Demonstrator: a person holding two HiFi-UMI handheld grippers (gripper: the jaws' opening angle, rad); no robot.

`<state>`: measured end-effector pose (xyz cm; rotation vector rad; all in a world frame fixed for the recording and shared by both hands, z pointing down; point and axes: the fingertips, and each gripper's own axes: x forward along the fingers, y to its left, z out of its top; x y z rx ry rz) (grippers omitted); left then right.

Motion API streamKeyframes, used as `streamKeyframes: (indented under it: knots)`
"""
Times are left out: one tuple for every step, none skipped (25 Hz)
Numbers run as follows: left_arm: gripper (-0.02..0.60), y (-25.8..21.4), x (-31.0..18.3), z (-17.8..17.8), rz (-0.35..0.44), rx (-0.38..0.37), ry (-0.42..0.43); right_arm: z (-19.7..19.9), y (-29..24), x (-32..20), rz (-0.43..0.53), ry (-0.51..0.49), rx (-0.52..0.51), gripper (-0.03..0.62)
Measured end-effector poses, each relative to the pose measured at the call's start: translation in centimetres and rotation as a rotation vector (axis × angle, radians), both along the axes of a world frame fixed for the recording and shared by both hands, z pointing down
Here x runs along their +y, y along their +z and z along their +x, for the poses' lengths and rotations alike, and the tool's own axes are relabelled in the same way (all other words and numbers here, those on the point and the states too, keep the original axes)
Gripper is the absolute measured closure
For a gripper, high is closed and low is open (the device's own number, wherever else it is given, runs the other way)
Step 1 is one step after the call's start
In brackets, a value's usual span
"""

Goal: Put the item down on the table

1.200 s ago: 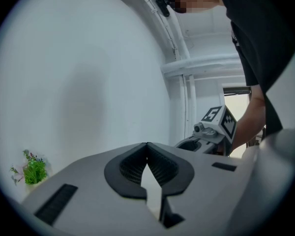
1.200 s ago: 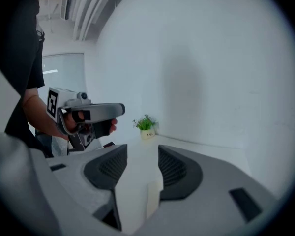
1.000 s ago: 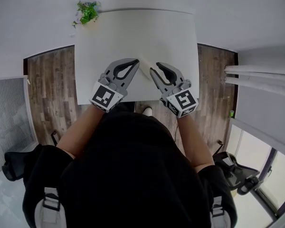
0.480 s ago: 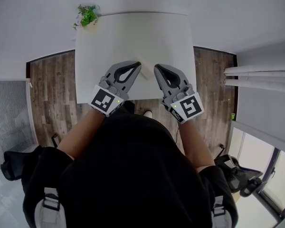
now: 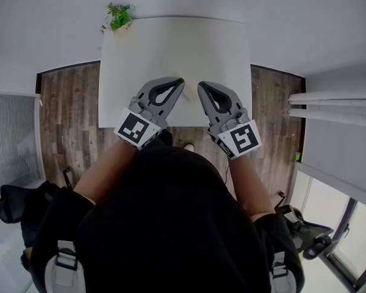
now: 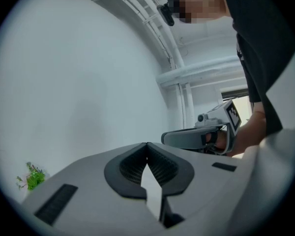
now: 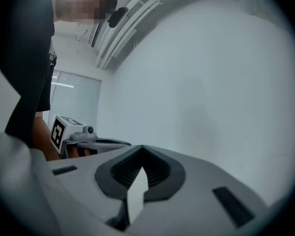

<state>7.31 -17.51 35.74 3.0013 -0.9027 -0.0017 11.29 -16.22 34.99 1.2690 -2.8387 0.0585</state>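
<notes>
Two black-and-white marker cubes (image 5: 135, 127) top left claw (image 5: 182, 82) and right claw (image 5: 200, 86).

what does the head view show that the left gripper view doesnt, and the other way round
Only the head view: the white table, the wood floor and the left tool's marker cube. Only the left gripper view: the ribbed pads of its shut jaws and the camera on the person's head. Both: the green plant, the right tool, whose jaws have just closed, and the thin pale sheet that both tools pinch.
</notes>
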Motion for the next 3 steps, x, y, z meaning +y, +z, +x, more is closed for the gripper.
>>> streamKeyframes:
  knots:
    - [0.588, 0.00, 0.06, -0.05, -0.001, 0.000, -0.002, -0.02, 0.04, 0.00, -0.001, 0.000, 0.001, 0.592]
    - [0.588, 0.00, 0.11, -0.09, -0.001, 0.000, -0.004, -0.02, 0.08, 0.00, -0.003, 0.000, 0.002, 0.592]
    - [0.588, 0.01, 0.15, -0.11, -0.002, 0.000, -0.005, -0.01, 0.14, -0.01, -0.004, 0.000, 0.003, 0.592]
